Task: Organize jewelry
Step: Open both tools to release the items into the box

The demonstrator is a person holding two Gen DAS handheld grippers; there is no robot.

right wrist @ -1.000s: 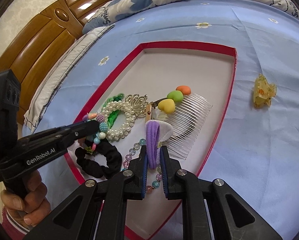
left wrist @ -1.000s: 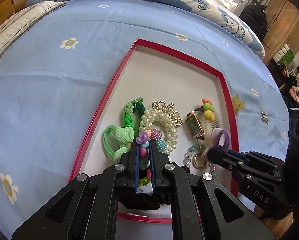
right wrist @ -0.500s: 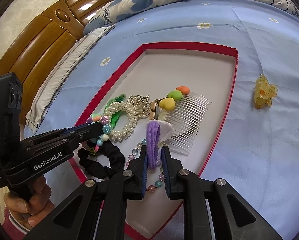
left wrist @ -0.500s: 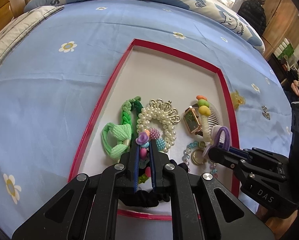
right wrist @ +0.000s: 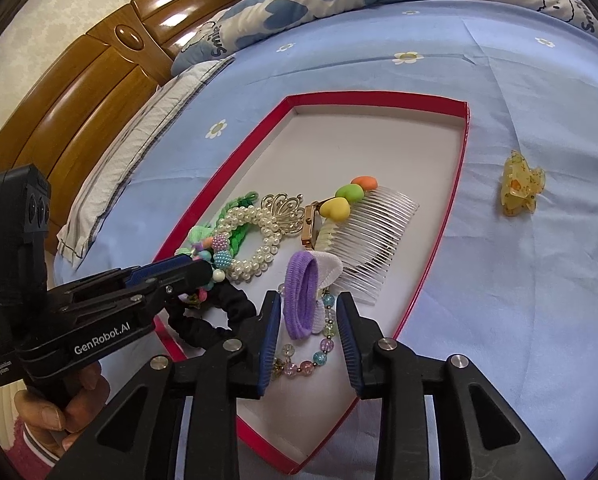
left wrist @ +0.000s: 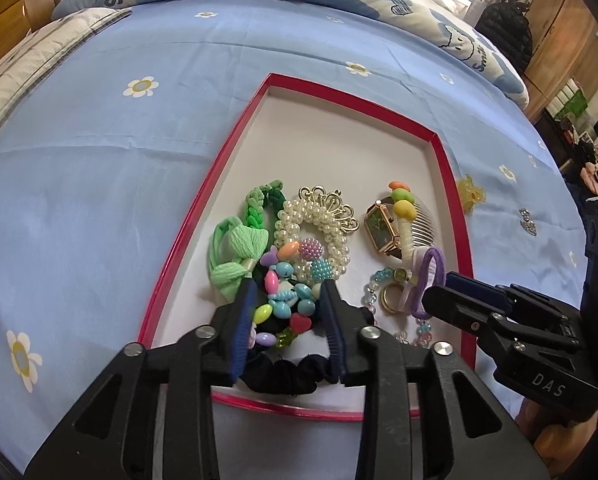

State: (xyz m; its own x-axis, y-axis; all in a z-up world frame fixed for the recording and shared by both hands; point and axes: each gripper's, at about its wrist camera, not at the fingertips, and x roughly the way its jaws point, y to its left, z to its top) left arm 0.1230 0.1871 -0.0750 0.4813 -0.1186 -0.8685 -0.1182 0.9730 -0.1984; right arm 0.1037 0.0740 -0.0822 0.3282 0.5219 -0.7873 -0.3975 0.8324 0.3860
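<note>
A red-rimmed tray (left wrist: 445,184) with a white floor lies on the blue bedsheet. My left gripper (left wrist: 287,292) hangs over its near end, jaws opening. A colourful bead bracelet (left wrist: 287,294) lies loose between them on a black scrunchie (left wrist: 287,372), and the pads do not press on it. My right gripper (right wrist: 309,304) is also opening. A purple hair tie with a white bow (right wrist: 303,296) rests between its pads on the tray floor (right wrist: 379,140), free of both. Each gripper shows in the other's view, the right (left wrist: 439,292) and the left (right wrist: 197,270).
In the tray lie a green braided tie (left wrist: 239,240), a pearl bracelet (left wrist: 299,216), a gold crown brooch (left wrist: 335,204), a watch (left wrist: 381,228), a clear comb with hearts (right wrist: 373,240) and a pastel bead string (right wrist: 299,364). A yellow hair claw (right wrist: 521,194) and a small silver charm (left wrist: 527,222) lie on the sheet.
Both grippers' jaws have spread apart. The bead bracelet has dropped out of the left grip, and the purple hair tie has been let go by the right. Neither hand has shifted much.
</note>
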